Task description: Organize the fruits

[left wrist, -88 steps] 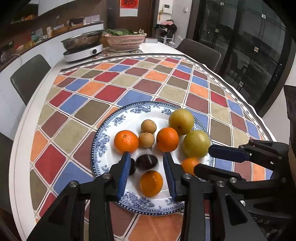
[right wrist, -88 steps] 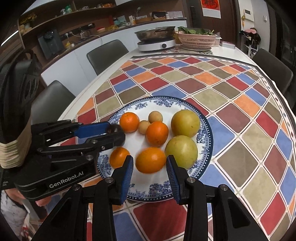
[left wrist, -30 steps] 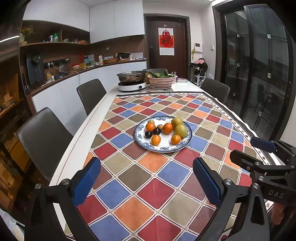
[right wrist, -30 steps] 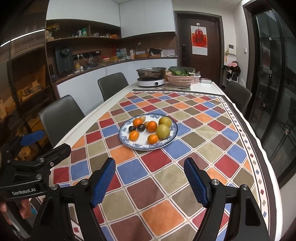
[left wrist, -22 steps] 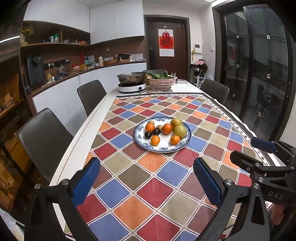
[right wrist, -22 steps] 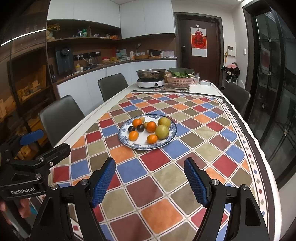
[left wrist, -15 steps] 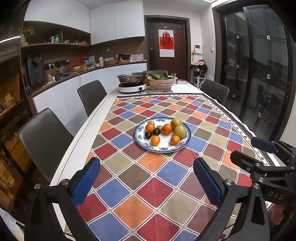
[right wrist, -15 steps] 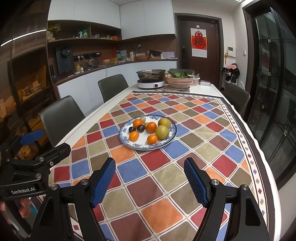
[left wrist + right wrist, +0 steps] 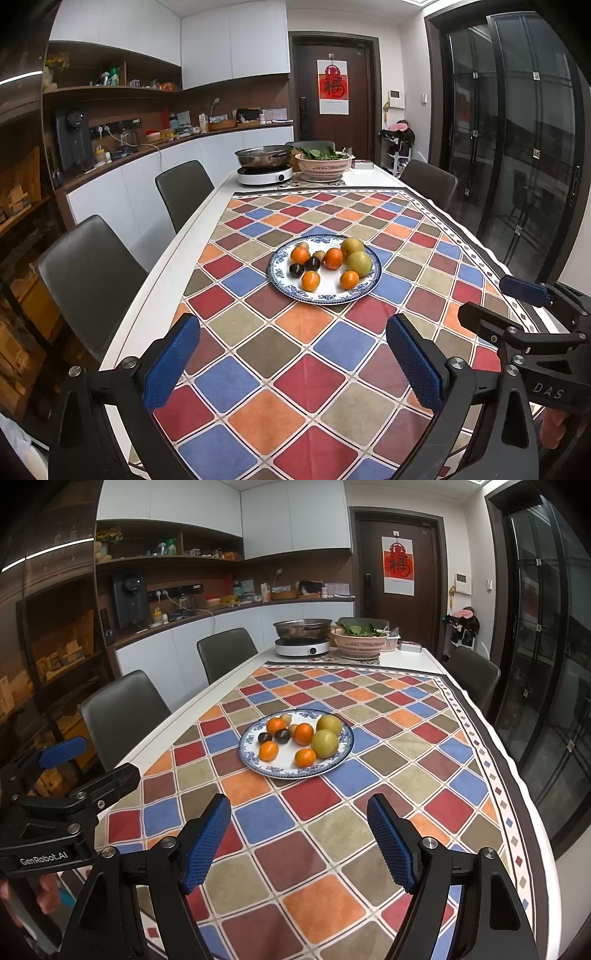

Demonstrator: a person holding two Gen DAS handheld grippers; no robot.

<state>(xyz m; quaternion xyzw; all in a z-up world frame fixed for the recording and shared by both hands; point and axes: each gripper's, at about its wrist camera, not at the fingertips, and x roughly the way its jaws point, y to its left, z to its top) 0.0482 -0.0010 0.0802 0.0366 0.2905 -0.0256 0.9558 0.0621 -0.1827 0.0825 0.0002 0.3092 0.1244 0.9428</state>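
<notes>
Both tongs were held wide open with nothing between their blue pads: the left gripper (image 9: 293,363) and the right gripper (image 9: 299,842) were poised low over the near end of the checked tablecloth (image 9: 306,373). Further along, well clear of both, a blue-rimmed plate (image 9: 343,755) was set on the cloth, and the fruits (image 9: 303,738) were gathered on it: oranges, two pale green ones, two dark ones. At the far end a pan (image 9: 302,627) and a pink basket (image 9: 364,642) were seen.
</notes>
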